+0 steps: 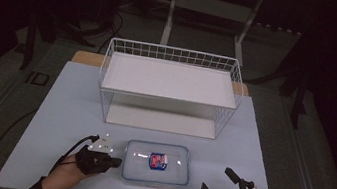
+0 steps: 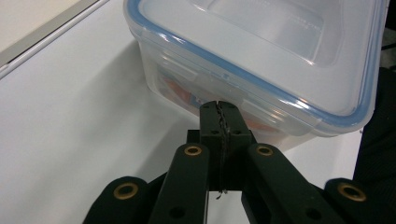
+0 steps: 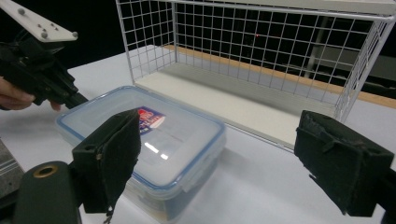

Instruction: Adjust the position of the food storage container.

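A clear plastic box [image 1: 175, 175] with a blue-rimmed lid lies near the table's front edge, a red and blue packet [image 1: 158, 161] inside it. My left gripper [image 1: 118, 162] is shut, its tips pressed against the box's left side. In the left gripper view the shut gripper [image 2: 219, 110] touches the box [image 2: 261, 42] just under a lid flap. To the right of the box my right gripper [image 1: 217, 180] stands wide open, apart from it. In the right gripper view that open gripper [image 3: 224, 163] has the box [image 3: 182, 140] between and beyond its pads [image 3: 109, 158].
A white wire rack [image 1: 168, 79] with two shelves stands behind the box, open toward me, and its lower board [image 3: 233, 98] is bare. The pale tabletop [image 1: 63, 109] ends in a dark floor on every side. A hand holds the left gripper [image 3: 42, 70].
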Demonstrator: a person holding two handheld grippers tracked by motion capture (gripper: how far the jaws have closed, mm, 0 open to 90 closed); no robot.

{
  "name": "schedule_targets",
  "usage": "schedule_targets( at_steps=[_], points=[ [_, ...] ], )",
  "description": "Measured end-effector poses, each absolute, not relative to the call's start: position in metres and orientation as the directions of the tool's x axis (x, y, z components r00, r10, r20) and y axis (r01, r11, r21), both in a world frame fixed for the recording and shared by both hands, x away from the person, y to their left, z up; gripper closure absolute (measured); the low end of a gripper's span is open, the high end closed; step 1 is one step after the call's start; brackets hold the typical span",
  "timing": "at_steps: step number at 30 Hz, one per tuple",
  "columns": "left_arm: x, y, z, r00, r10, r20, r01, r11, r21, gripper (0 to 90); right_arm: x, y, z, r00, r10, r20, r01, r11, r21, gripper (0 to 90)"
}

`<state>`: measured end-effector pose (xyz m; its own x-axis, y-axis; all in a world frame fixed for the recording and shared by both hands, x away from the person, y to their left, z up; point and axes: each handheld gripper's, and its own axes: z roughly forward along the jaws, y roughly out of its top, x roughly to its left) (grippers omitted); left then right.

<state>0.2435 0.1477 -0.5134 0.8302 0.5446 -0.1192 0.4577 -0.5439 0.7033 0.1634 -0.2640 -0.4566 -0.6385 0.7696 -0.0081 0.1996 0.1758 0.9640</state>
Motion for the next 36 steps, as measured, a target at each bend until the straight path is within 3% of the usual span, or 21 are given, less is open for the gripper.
schedule_targets(
  at_steps=[28,36],
  points=[
    [0.271,0.119,-0.512,0.832,0.538,-0.133,0.463,-0.542,0.702,88.2,0.163,-0.262,-0.458,-0.646,0.763,-0.016,0.196,0.187,0.963,14.3],
    [0.26,0.138,-0.492,0.811,0.566,-0.146,0.476,-0.492,0.729,74.9,0.161,-0.259,-0.457,-0.649,0.761,-0.032,0.19,0.201,0.961,14.3]
  ],
)
